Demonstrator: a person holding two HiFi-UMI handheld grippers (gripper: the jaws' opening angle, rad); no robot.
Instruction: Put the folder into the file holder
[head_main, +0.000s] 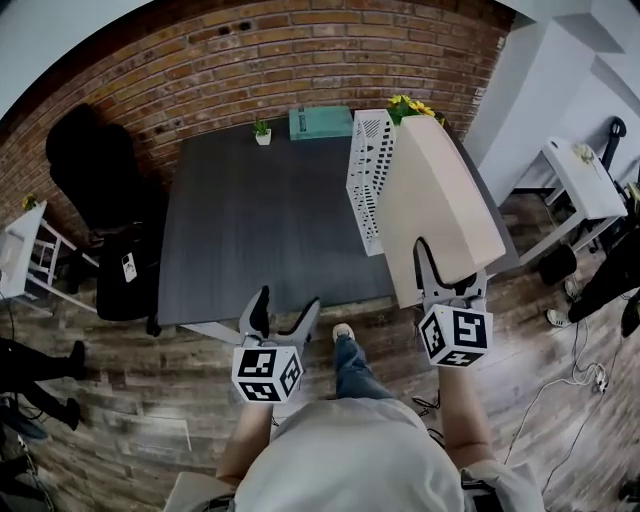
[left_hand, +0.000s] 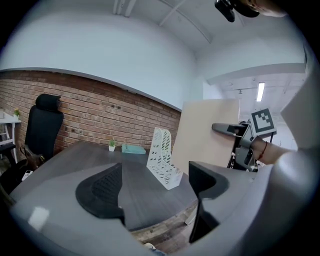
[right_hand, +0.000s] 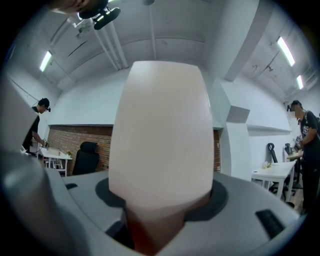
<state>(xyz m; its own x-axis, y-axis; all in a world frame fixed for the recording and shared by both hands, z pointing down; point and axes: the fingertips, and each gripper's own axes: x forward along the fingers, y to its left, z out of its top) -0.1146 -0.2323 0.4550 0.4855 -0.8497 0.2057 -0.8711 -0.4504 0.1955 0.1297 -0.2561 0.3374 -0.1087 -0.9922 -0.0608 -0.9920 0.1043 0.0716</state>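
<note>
A beige folder (head_main: 437, 205) is held up in the air by my right gripper (head_main: 447, 282), whose jaws are shut on its lower edge; it fills the right gripper view as a pale slab, the folder (right_hand: 161, 140). The white perforated file holder (head_main: 368, 175) stands upright on the dark table (head_main: 260, 230), just left of the folder. In the left gripper view the file holder (left_hand: 163, 157) and the folder (left_hand: 207, 132) show beyond the jaws. My left gripper (head_main: 281, 318) hangs open over the table's near edge, empty.
A small potted plant (head_main: 262, 131) and a teal box (head_main: 320, 122) sit at the table's far edge by the brick wall. Yellow flowers (head_main: 412, 106) show behind the folder. A black office chair (head_main: 95, 170) stands left, a white side table (head_main: 585, 180) right.
</note>
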